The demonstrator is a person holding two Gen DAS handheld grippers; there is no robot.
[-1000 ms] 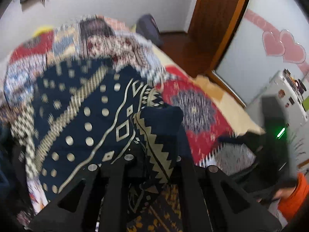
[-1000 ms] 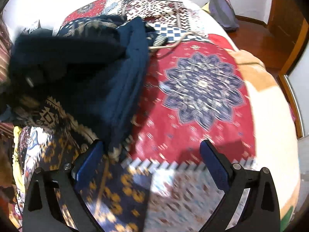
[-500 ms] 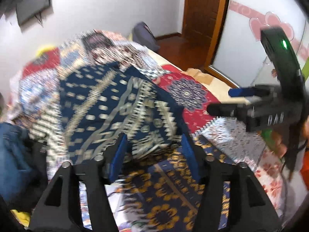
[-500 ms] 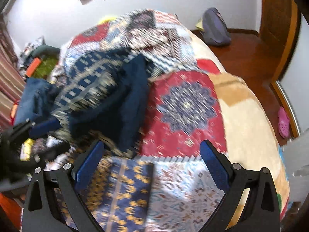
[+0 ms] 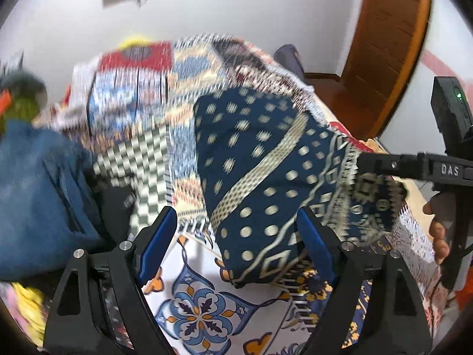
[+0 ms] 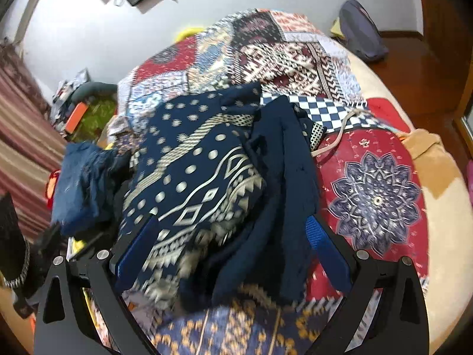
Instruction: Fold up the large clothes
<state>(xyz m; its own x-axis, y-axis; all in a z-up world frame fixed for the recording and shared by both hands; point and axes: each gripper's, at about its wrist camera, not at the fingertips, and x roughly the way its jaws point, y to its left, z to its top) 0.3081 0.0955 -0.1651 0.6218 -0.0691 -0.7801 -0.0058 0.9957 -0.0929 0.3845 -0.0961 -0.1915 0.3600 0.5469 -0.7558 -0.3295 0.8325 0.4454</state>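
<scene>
Garment [image 5: 260, 177]: navy cloth printed with cream dots, zigzags, diamonds and a dotted diagonal band, its plain dark-blue inner side showing in folds at its right edge in the right wrist view [image 6: 207, 177]. It lies bunched on the patchwork bedspread [image 5: 133, 103], at about 1 o'clock from the left gripper [image 5: 236, 236] and straight ahead at 12 o'clock of the right gripper [image 6: 233, 245].

One such garment is visible, plus one blue denim heap [image 5: 35, 192] at 9 o'clock in the left view, one backpack [image 6: 360, 29] on the floor at 1 o'clock in the right view, and two grippers.

Left gripper tilts steeply down; its jaws have just been opening and stand wide, with the garment's near corner between them but the pads not pressing on it. Right gripper also angles down, jaws spread wide around the garment's near folds, not clamped. In the left view it reaches in from 3 o'clock [image 5: 384, 165], a hand [image 5: 437, 230] on its grip.
</scene>
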